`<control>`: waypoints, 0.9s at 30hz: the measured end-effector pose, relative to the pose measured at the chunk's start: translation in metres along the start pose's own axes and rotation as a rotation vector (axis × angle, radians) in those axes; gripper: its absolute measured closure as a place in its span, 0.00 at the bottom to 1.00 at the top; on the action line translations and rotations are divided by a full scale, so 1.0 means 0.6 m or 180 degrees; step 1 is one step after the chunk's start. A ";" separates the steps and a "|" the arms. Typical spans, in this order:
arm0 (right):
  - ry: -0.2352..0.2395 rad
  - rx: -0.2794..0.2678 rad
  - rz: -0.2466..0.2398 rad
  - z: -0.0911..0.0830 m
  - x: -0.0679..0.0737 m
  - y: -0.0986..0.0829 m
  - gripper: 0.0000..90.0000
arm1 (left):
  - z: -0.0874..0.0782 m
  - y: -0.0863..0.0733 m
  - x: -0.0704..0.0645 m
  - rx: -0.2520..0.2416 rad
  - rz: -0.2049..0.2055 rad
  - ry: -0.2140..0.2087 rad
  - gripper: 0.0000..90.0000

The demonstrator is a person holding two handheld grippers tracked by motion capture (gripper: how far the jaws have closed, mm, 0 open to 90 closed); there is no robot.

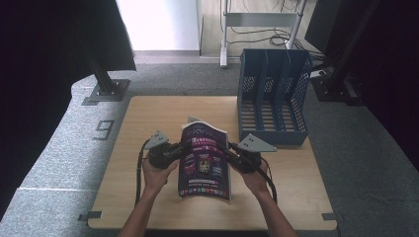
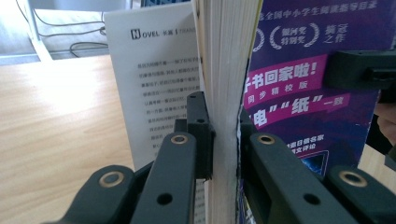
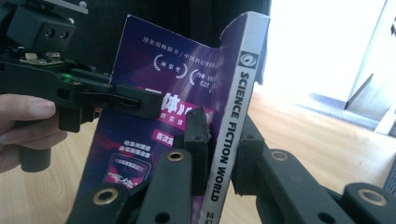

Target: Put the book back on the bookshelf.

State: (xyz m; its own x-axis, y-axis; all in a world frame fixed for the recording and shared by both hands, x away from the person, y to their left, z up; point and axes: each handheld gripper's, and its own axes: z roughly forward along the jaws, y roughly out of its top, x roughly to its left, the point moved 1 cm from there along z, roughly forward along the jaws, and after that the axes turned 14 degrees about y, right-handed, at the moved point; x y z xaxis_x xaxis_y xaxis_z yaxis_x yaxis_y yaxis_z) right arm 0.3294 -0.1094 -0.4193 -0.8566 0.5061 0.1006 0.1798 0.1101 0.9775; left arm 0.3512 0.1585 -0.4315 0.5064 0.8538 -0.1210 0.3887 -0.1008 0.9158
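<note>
**Magazine held upright between both grippers**

I have the magazine [image 1: 205,160] standing at centre frame over the bench [image 1: 138,128]. My left gripper [image 1: 170,152] pinches its page edge, fingers [image 2: 198,126] narrow on the paper block. My right gripper [image 1: 236,157] clamps the spine; its view alone reads "SCIENCE FICTION WORLD". The high view adds the blue rack [image 1: 273,98], upper right.
</note>
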 end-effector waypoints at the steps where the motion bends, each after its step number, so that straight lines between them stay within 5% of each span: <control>1: -0.0004 -0.0019 -0.0030 0.000 0.000 0.003 0.88 | 0.000 0.005 0.000 -0.0016 0.0015 0.0007 0.94; 10: -0.0009 -0.0255 -0.0216 -0.015 0.010 0.019 0.89 | -0.015 0.031 -0.012 -0.0158 0.0138 0.0047 0.94; 17: -0.0007 -0.0175 -0.0176 -0.012 0.005 -0.006 0.89 | -0.004 0.010 -0.011 -0.0061 0.0160 0.0063 0.94; 27: -0.0037 -0.0198 -0.0189 -0.001 -0.007 -0.006 0.89 | 0.008 0.018 -0.001 -0.0070 0.0184 0.0132 0.94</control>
State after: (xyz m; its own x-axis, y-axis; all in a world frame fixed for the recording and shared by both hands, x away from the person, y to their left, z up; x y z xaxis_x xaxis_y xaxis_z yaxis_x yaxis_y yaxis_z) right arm 0.3319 -0.1123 -0.4231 -0.8591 0.5102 0.0403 0.0982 0.0871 0.9914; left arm 0.3588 0.1541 -0.4234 0.4951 0.8673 -0.0520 0.3425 -0.1398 0.9291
